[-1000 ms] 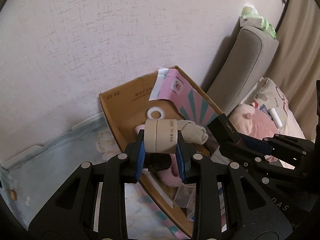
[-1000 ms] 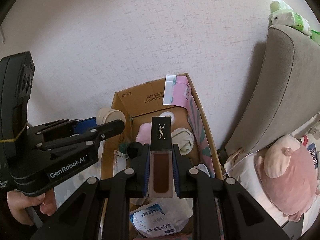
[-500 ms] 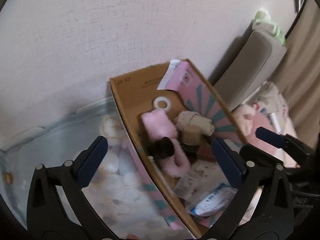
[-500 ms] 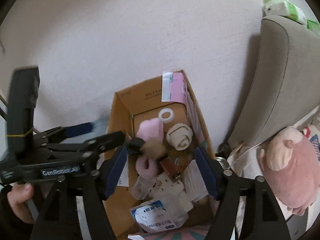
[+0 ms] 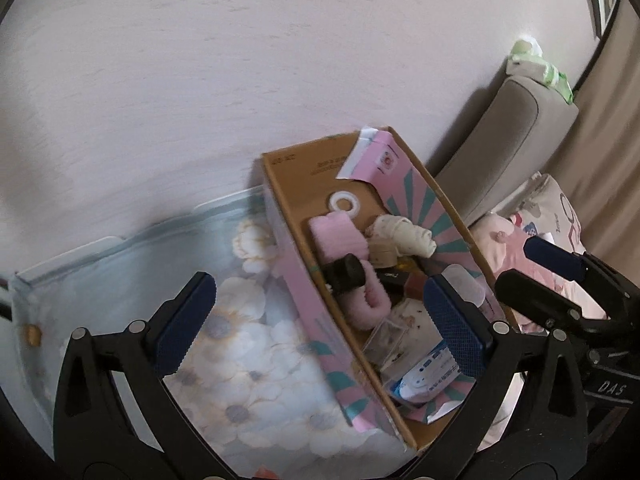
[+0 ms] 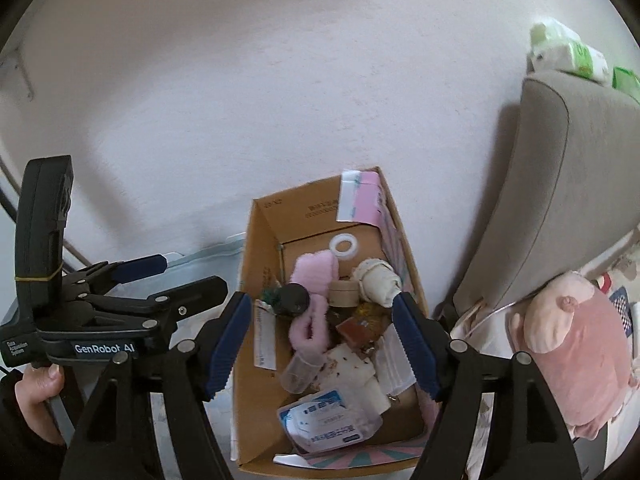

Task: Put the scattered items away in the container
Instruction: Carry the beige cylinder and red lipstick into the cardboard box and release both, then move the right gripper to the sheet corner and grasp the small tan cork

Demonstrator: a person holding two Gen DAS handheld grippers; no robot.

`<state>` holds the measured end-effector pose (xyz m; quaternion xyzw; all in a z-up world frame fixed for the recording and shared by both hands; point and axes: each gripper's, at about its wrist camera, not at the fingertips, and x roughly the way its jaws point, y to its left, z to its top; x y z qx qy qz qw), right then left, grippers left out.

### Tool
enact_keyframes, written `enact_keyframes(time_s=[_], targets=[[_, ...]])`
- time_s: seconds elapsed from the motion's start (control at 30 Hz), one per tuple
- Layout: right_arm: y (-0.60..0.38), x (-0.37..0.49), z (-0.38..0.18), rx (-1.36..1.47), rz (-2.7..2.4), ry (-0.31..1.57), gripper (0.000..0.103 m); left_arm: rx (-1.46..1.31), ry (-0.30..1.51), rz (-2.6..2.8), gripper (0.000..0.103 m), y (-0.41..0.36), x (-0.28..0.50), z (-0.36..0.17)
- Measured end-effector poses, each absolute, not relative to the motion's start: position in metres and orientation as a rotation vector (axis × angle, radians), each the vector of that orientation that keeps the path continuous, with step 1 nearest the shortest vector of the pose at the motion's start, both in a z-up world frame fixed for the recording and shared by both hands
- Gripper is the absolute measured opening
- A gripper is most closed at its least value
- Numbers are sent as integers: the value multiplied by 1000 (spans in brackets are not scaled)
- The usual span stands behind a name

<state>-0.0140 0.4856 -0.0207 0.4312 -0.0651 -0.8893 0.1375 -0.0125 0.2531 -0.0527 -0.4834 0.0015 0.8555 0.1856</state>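
Note:
An open cardboard box (image 5: 280, 184) (image 6: 256, 248) stands against the wall and holds several items: a beige round jar (image 6: 343, 294), a dark rectangular cosmetic case (image 6: 354, 329), pink fluffy socks (image 6: 314, 270), a cream rolled sock (image 6: 378, 280), a black cap (image 6: 294, 299), a white ring (image 6: 343, 246) and a blue-white packet (image 6: 328, 424). My left gripper (image 5: 320, 330) is open and empty above the box's left wall. My right gripper (image 6: 322, 344) is open and empty above the box's middle. The left gripper also shows in the right wrist view (image 6: 160, 276).
A floral blue mat (image 5: 240, 344) lies left of the box. A grey sofa arm (image 6: 560, 184) and a pink pig plush (image 6: 576, 344) are to the right. Green-white tissue packs (image 6: 568, 52) sit on the sofa arm. The white wall is just behind the box.
Both grippers opened. The left let go of the beige jar and the right let go of the dark cosmetic case; both now lie in the box. Both grippers rose and pulled back.

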Motion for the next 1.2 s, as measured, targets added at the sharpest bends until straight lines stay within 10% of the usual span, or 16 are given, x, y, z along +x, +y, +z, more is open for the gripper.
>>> enact_keyframes(time_s=[0.7, 1.2], targets=[[354, -20, 14, 1061, -2266, 10, 69, -1352, -264, 2837, 103, 67, 55, -21], [130, -25, -63, 990, -1817, 375, 69, -1428, -632, 3038, 103, -56, 134, -107]])
